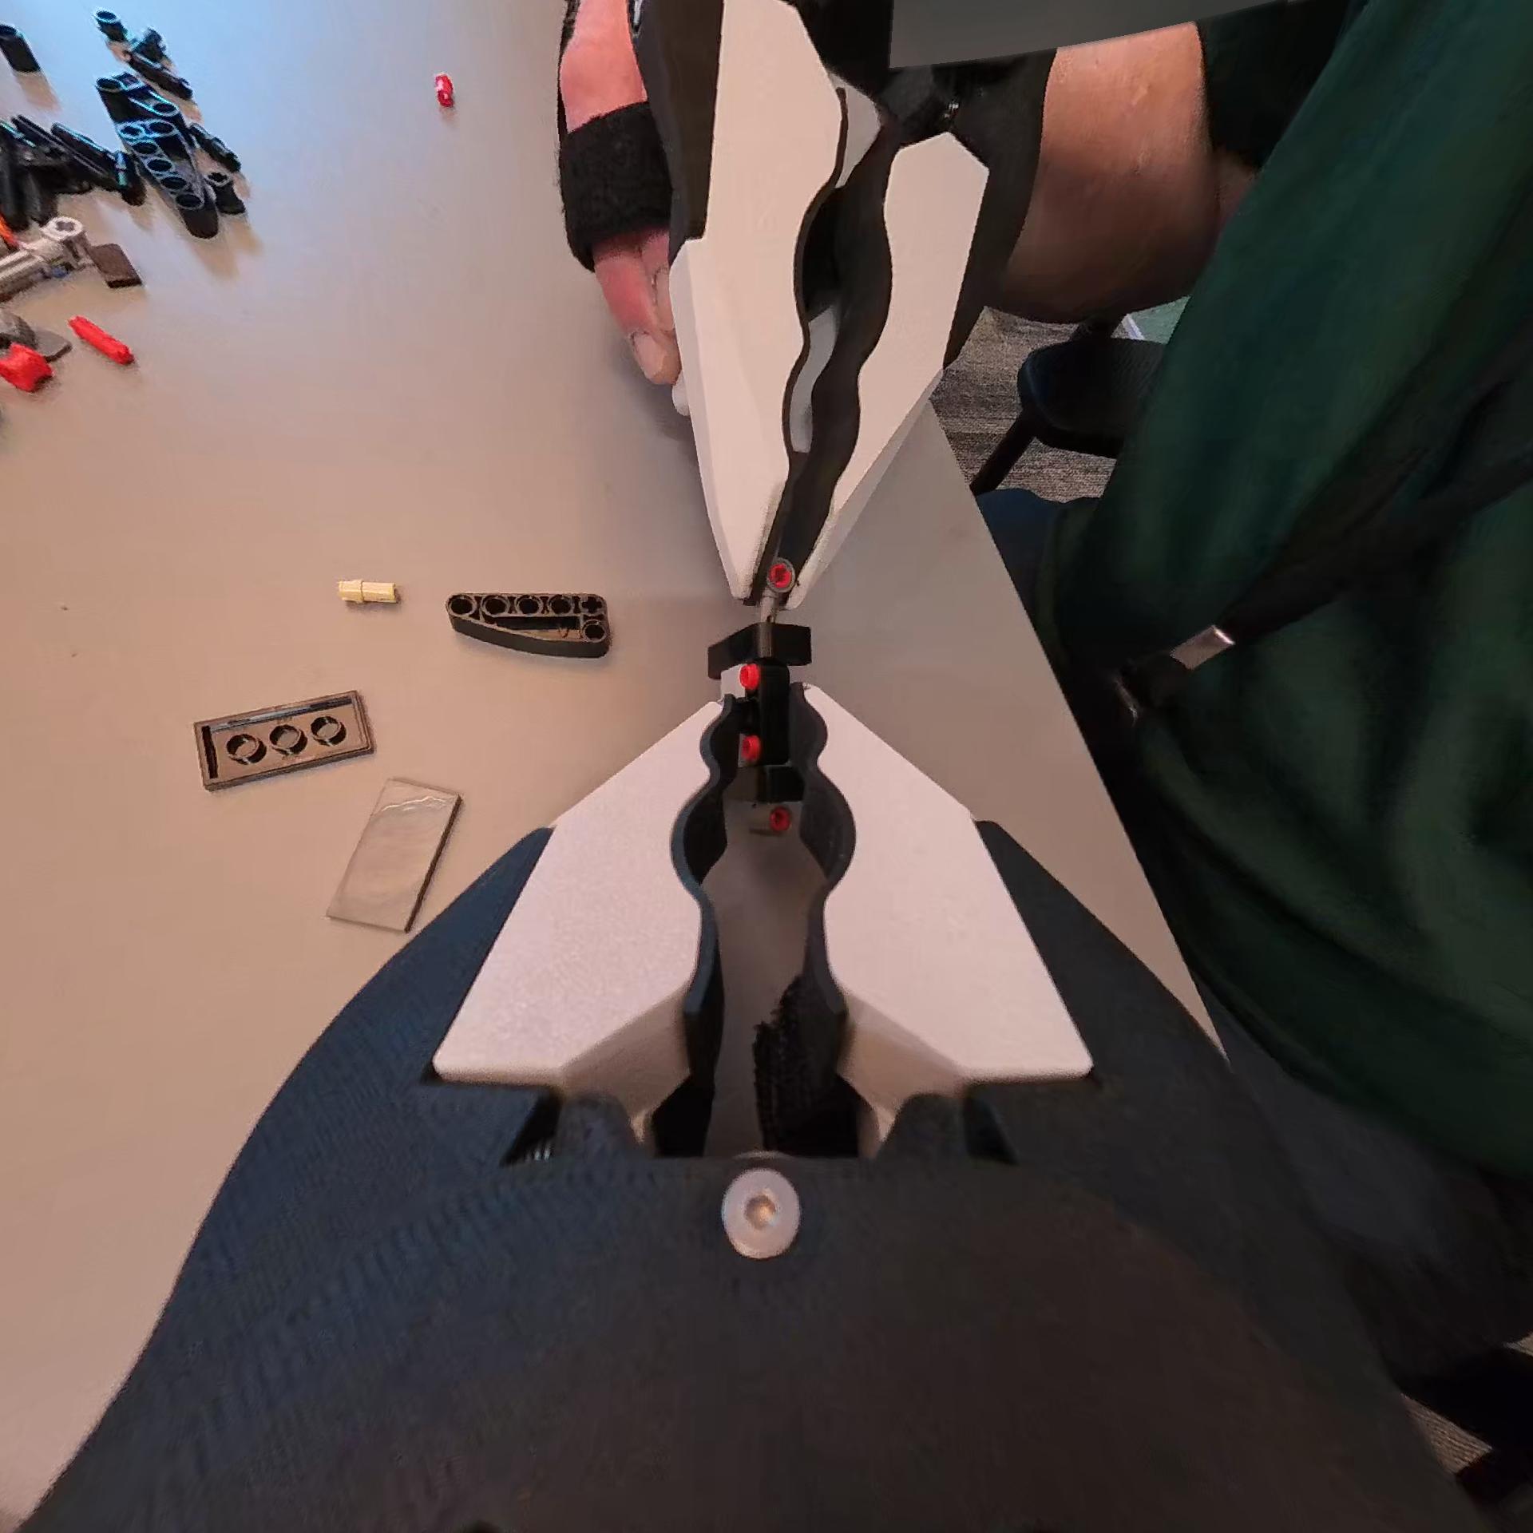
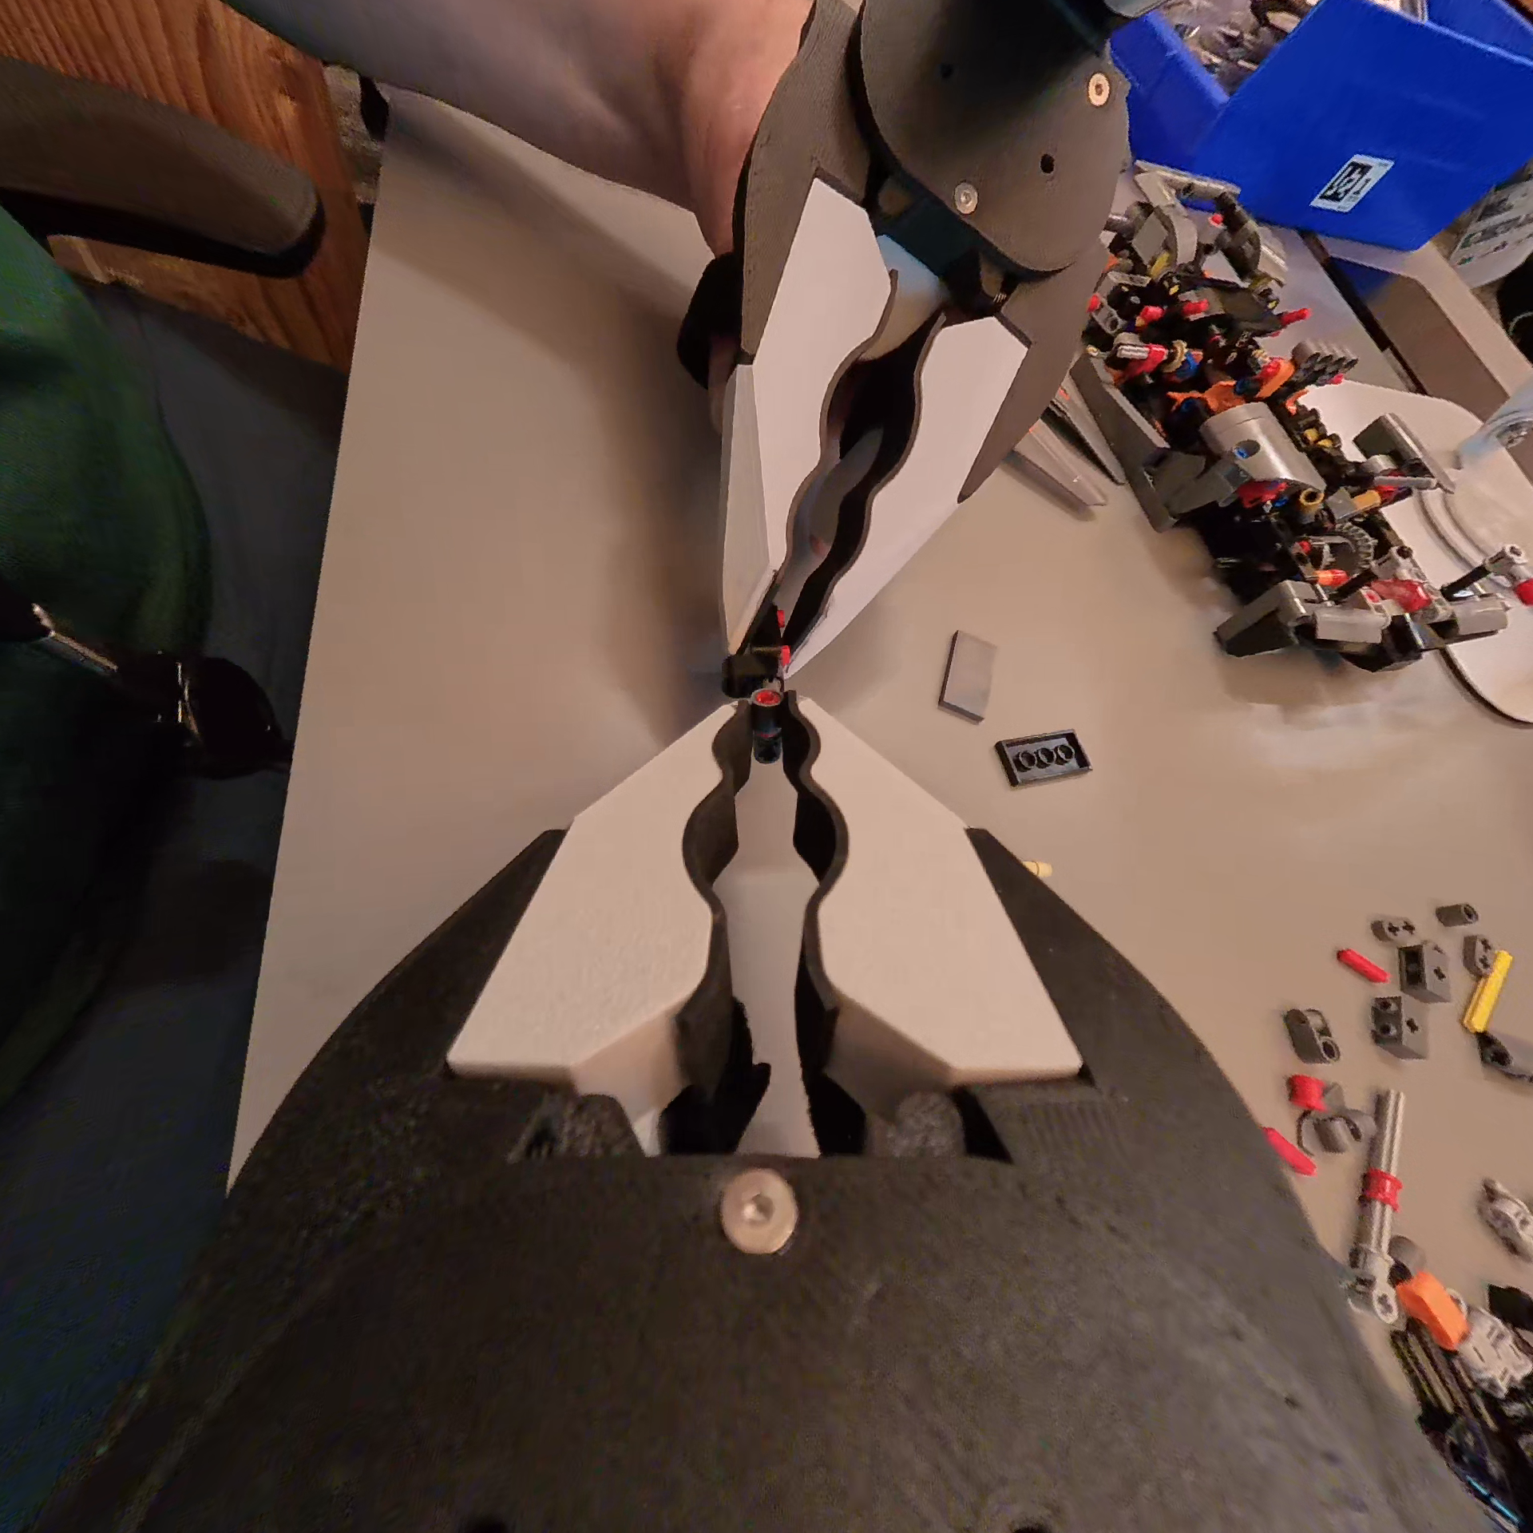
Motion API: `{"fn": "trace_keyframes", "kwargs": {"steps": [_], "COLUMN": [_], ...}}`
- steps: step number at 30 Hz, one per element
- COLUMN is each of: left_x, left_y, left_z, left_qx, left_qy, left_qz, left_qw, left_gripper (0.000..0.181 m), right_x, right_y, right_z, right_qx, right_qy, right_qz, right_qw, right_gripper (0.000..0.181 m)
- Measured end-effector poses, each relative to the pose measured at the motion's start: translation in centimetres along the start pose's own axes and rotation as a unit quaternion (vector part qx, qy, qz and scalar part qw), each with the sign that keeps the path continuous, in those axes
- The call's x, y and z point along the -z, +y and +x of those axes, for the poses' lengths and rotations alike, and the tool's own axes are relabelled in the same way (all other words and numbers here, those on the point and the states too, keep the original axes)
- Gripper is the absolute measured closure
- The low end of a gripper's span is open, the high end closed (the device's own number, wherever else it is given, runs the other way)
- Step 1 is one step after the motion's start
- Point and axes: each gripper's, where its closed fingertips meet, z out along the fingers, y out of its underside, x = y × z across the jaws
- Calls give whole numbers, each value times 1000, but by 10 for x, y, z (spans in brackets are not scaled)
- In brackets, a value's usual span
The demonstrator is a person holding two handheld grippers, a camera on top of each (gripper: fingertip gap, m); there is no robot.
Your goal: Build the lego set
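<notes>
1. In my left wrist view, the left hand-held gripper reaches up from the bottom centre, its fingers closed on a small black assembly with red pins at mid-frame.
2. The right hand-held gripper comes down from the top of that view, its tips pinched on a small grey-and-red piece just above the assembly.
3. In my right wrist view, the same meeting sits at centre frame: the right hand-held gripper below, the left hand-held gripper above, over the grey counter.
4. Left of centre in the left view lie a black curved beam, a tan pin and a black plate with three holes.
5. At the right of the right view stands a partly built model, with loose parts below it.
</notes>
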Motion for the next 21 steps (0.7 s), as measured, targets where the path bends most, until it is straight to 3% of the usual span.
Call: {"fn": "trace_keyframes", "kwargs": {"steps": [14,21], "left_x": [-1,-3], "left_y": [1,0], "left_z": [-5,-13], "left_qx": [7,-10], "left_qy": [-8,-54], "left_qz": [-7,-26], "left_qw": [1000,998], "left_gripper": [172,157], "right_x": [-2,-5], "right_y": [6,14], "right_z": [1,1], "right_qx": [-43,-40], "right_qy": [-28,-31], "right_qz": [14,-11], "right_qw": [999,999], "right_gripper": [176,176]}}
